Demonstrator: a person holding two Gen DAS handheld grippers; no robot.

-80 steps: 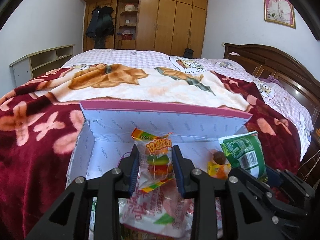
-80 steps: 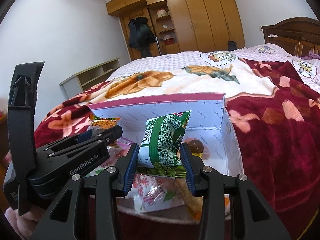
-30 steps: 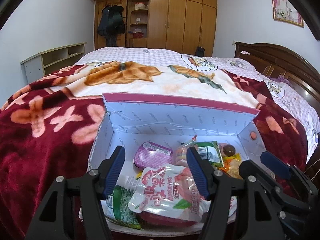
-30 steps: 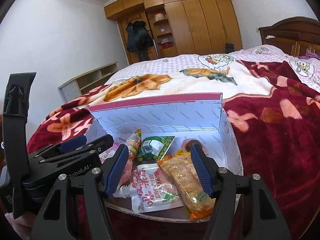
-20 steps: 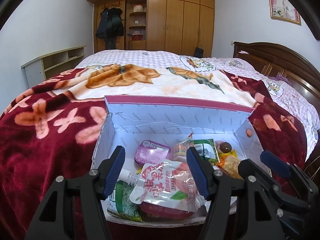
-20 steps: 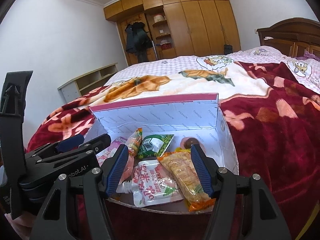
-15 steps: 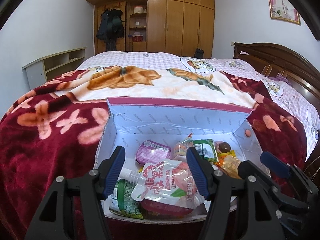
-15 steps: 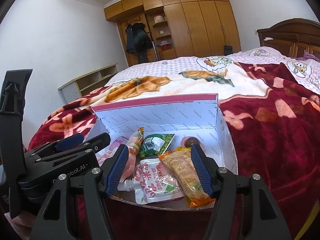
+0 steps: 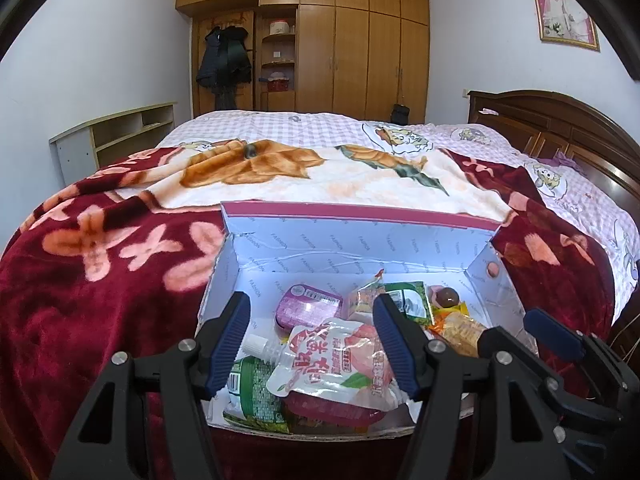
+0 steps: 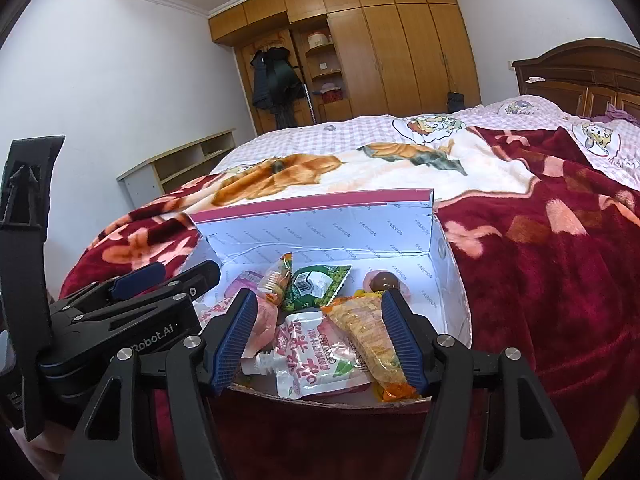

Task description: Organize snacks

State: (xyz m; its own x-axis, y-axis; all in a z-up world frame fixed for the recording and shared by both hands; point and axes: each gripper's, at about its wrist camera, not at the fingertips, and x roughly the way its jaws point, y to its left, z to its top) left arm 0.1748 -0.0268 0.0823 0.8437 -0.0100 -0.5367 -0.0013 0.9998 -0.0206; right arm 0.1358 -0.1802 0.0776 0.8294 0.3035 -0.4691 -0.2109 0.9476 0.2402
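Note:
An open cardboard box [image 9: 360, 256], white inside with a pink rim, lies on the bed and holds several snacks. A peach jelly pouch [image 9: 340, 364] is at the front, with a purple cup [image 9: 308, 310] and a green bottle-like pack [image 9: 256, 392] beside it. Further back lie a gummy pack [image 9: 362, 300], a green pack [image 10: 316, 284], a chocolate ball [image 10: 384, 280] and an orange snack bag [image 10: 368, 336]. My left gripper [image 9: 311, 320] hovers open over the box's near edge, holding nothing. My right gripper [image 10: 319, 312] is beside it, also open with nothing in it.
The box sits on a dark red flowered blanket [image 9: 100, 280] near the bed's near edge. A wooden headboard [image 9: 560, 128] is at the right, a wardrobe [image 9: 340, 48] at the back, and a low shelf [image 9: 116, 136] at the left.
Earlier my left gripper held the gummy pack and my right held the green pack. Both packs now lie in the box and both jaws stand wide. Both grippers have drawn back slightly.

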